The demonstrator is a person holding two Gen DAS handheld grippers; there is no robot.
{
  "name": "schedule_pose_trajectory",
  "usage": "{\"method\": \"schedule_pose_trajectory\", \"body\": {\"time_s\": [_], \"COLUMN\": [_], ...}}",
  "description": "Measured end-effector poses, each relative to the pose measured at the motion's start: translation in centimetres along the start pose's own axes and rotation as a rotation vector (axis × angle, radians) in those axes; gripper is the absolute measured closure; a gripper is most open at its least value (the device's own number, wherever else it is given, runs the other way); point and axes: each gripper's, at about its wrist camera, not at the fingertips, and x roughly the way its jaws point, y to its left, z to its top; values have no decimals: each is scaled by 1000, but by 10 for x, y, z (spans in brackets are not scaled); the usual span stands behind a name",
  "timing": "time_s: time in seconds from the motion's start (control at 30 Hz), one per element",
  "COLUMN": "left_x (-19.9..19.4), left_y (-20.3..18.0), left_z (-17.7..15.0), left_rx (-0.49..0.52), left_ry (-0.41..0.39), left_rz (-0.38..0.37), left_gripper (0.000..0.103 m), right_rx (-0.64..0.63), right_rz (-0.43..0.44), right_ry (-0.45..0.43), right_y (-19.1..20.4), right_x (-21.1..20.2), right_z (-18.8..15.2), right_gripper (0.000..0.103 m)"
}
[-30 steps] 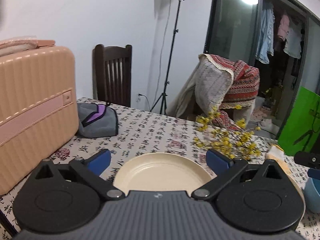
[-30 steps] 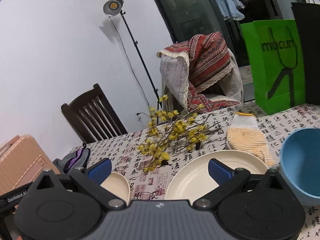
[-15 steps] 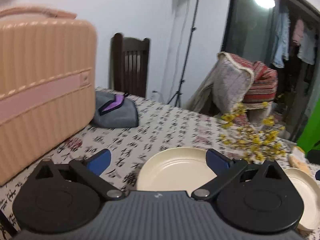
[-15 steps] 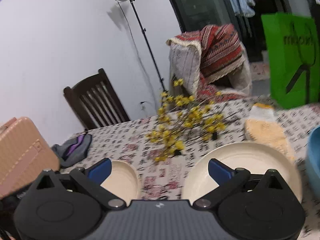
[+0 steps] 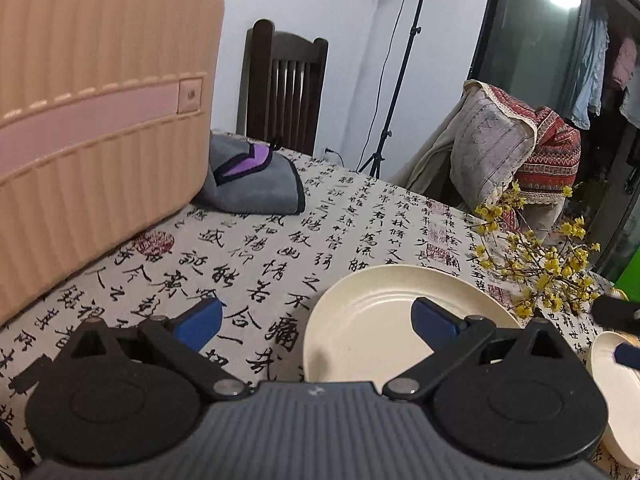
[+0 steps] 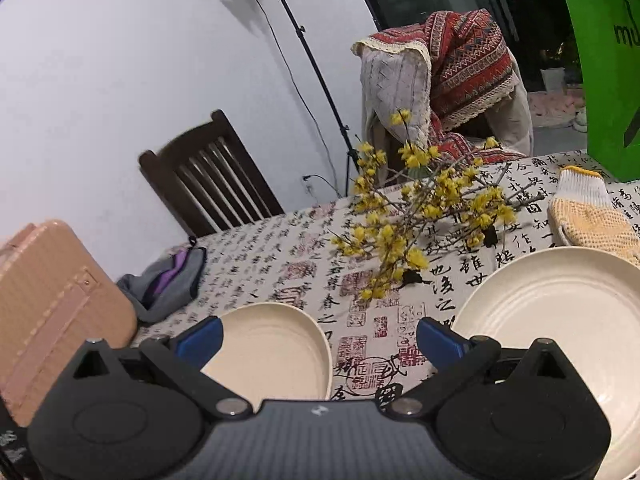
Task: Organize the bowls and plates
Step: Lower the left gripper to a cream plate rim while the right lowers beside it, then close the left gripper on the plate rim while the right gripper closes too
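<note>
A: How do the left gripper point(image 5: 316, 315) and its fingers point(image 5: 199, 320) stand?
B: Spread wide, gripping nothing. The right-hand blue pad hangs over the small cream plate point(image 5: 394, 320), the other over bare table point(image 5: 280, 248) to the plate's left.

A: And the right gripper point(image 6: 319, 336)?
B: Its fingers point(image 6: 438, 340) are also released and empty. Between them lies printed tablecloth, with the small cream plate point(image 6: 276, 350) under the left pad and the large cream plate point(image 6: 560, 304) just past the right pad.

A: So where do the 2 plates sit?
B: Both flat on the table, rims up, side by side with a strip of cloth between them, not touching. Being round, neither has a long axis or a facing to name.

A: What crowds them?
B: A spray of yellow flowering branches point(image 6: 416, 216) lies behind the gap between the plates, its stems running roughly left to right, its lower twigs near both rims. A yellow knit glove point(image 6: 588, 212) lies just behind the large plate, cuff away from the camera. To the left, a pink ribbed suitcase point(image 5: 100, 120) stands on the table, with a grey and purple pouch point(image 5: 256, 184) against it.

A: Farther out?
B: A dark wooden chair point(image 6: 212, 184), a light stand point(image 6: 296, 40), a chair draped in a patterned blanket point(image 6: 448, 64), and a green bag point(image 6: 608, 72) at the table's far right edge.
</note>
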Motion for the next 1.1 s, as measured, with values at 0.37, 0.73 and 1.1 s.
{"method": "schedule_pose_trajectory", "body": {"time_s": [0.37,0.73,1.1], "left_x": [11,18,31], "left_y": [5,4,13], "left_z": [0,-2,-3], "left_rx": [-25,-28,-80], "left_ry": [54,98,193], "left_rz": [-24,-44,-93], "left_gripper": [20,48,83], "right_rx": [10,-92,-99], "right_rz": [-72,-99,-82], "right_ry": [39,78,115], "right_y": [2,14,11], "right_x": [31,44,54], "right_z": [-15,-22,-27], "right_gripper": [21,58,81]}}
